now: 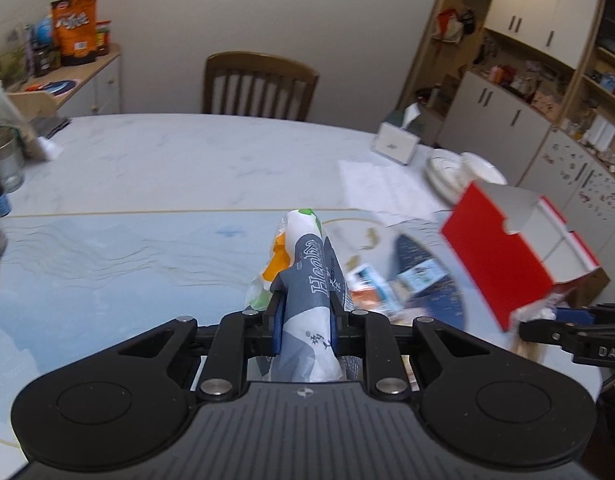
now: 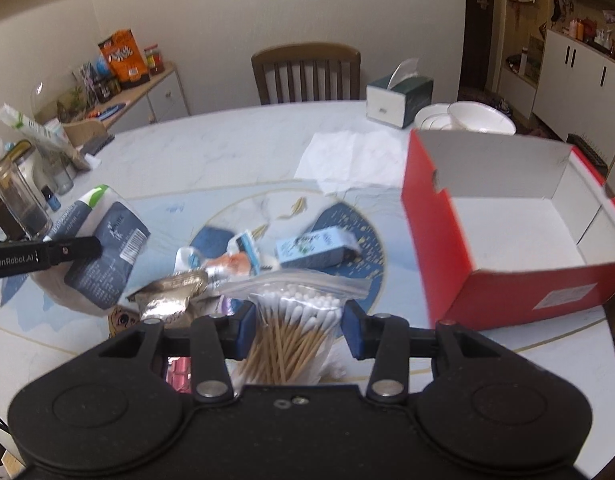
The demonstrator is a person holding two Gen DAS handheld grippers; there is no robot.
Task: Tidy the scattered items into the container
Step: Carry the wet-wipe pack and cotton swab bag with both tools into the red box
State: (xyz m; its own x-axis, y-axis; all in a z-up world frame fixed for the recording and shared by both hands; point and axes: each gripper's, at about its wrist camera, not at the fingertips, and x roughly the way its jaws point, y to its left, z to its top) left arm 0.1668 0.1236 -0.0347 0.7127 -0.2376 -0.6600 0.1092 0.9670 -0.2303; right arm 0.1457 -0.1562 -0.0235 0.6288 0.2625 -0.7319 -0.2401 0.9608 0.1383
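Observation:
My left gripper [image 1: 306,316] is shut on a grey-and-white soft tissue pack [image 1: 307,248] with orange and green patches, held above the blue table mat. The pack [image 2: 107,256] and left gripper [image 2: 87,246] also show at the left of the right wrist view. My right gripper [image 2: 299,320] is shut on a clear zip bag of cotton swabs [image 2: 295,292], lifted off the table. The open red box [image 2: 507,216], white and empty inside, stands to the right; it is also in the left wrist view as the red box [image 1: 503,264]. A small blue box [image 2: 315,246], a silver foil pouch [image 2: 171,292] and an orange-white sachet [image 2: 231,260] lie on the mat.
A tissue box [image 2: 399,98], stacked white bowls [image 2: 467,120] and a paper sheet [image 2: 347,156] sit behind the red box. A glass jug [image 2: 19,200] and small bottles stand at the left table edge. A wooden chair [image 2: 307,72] is at the far side.

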